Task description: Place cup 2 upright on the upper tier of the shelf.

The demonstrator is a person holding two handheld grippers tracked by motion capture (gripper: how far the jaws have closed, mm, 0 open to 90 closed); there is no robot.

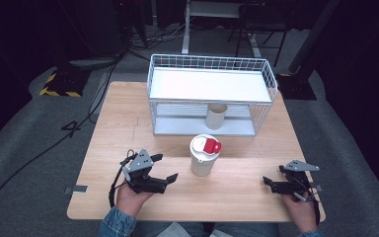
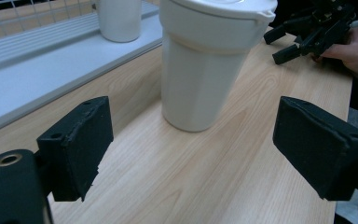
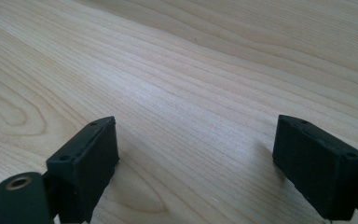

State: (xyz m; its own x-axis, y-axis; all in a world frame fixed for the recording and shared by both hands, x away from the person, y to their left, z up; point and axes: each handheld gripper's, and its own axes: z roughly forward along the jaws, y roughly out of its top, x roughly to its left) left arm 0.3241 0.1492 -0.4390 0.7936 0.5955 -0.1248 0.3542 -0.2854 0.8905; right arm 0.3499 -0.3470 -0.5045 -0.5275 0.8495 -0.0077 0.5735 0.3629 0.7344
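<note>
The person's left hand (image 1: 131,195) comes in from the bottom edge of the high view with a denim cuff at the wrist, and holds the left gripper (image 1: 168,169) low over the bench (image 1: 128,128), pointed to the right toward the white cup (image 1: 203,155). Its 2 jaws stand wide apart and released, with nothing between them; in the left gripper view the cup (image 2: 205,70) stands upright on the wood ahead of the jaws, a little to the left of the middle of the gap, near but not touching either pad. The cup carries a white lid with a red flap (image 1: 211,145) on top and stands near the middle of the bench, just in front of the wire shelf rack (image 1: 212,94). A second, lidless white cup (image 1: 216,115) stands on the lower level of that rack. The right hand (image 1: 301,212) rests at the near right corner of the bench and holds the right gripper (image 1: 266,181) close to the surface, pointed left toward the lidded cup and well apart from it. Its jaws are parted and grip nothing; the right gripper view shows bare wood grain between the 2 pads (image 3: 91,163).
</note>
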